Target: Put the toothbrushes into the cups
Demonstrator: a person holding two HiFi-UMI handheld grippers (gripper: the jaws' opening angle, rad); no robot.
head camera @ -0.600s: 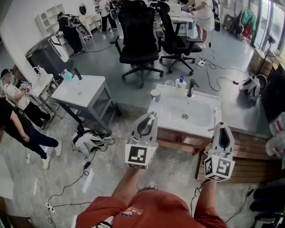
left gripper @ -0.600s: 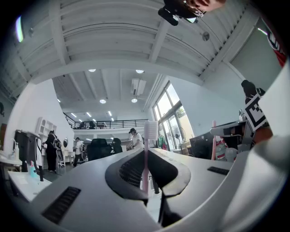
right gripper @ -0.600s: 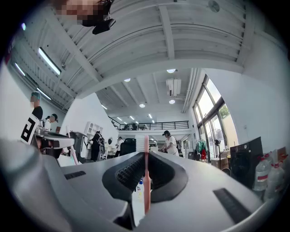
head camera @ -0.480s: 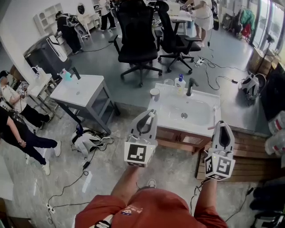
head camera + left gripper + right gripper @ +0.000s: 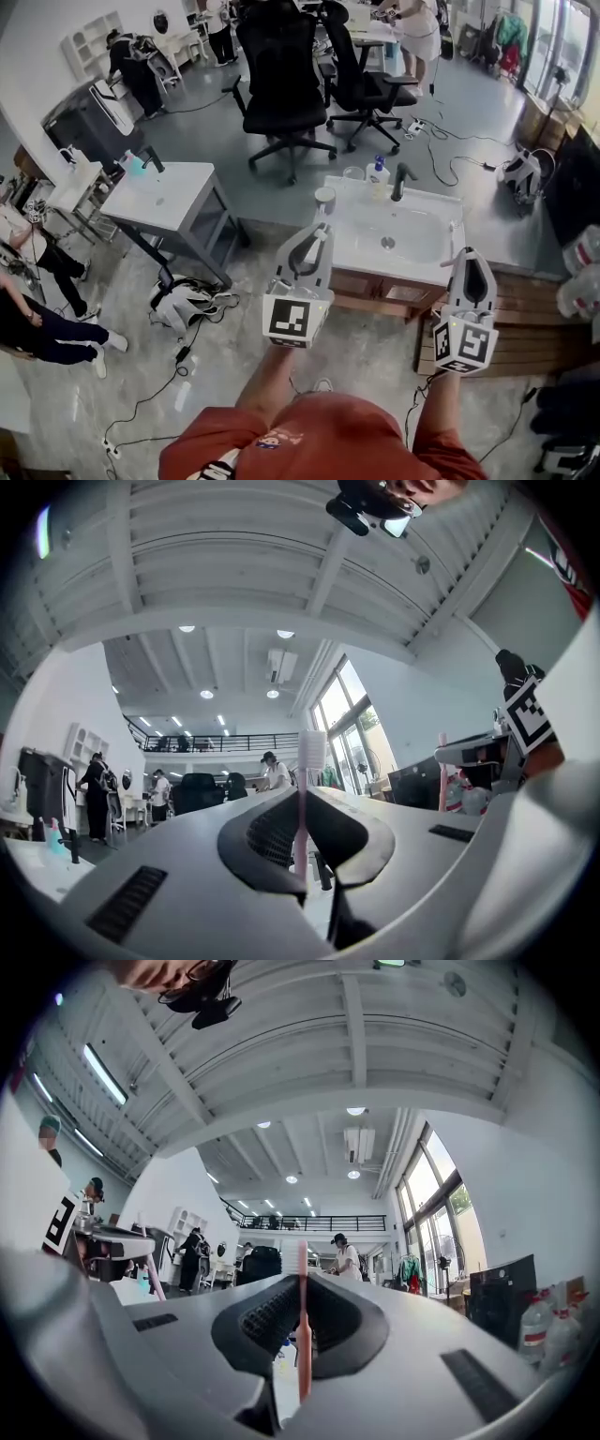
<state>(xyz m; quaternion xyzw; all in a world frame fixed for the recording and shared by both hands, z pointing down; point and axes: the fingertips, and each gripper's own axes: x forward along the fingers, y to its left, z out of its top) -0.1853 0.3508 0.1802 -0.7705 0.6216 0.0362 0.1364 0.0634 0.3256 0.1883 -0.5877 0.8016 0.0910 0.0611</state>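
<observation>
My left gripper [image 5: 321,234] is shut on a white-headed toothbrush [image 5: 302,799] with a pink stem, which stands upright between the jaws. My right gripper [image 5: 466,255] is shut on a pink toothbrush [image 5: 303,1330], also upright in the right gripper view; its end [image 5: 446,262] sticks out to the left in the head view. Both grippers hover at the near edge of the white sink counter [image 5: 441,251]. A grey cup [image 5: 325,197] stands at the counter's far left corner, just beyond the left gripper. A clear cup [image 5: 353,174] stands further back.
A white soap bottle [image 5: 379,172] and a black faucet [image 5: 403,181] stand behind the basin [image 5: 389,234]. A second white washstand [image 5: 164,197] is on the left. Office chairs [image 5: 281,84] and floor cables [image 5: 178,356] lie around. People stand at the left edge and at the back.
Both grippers keep their toothbrushes and stay almost where they were. The head view has shifted a little, and the people on the left have moved towards the frame's edge.
</observation>
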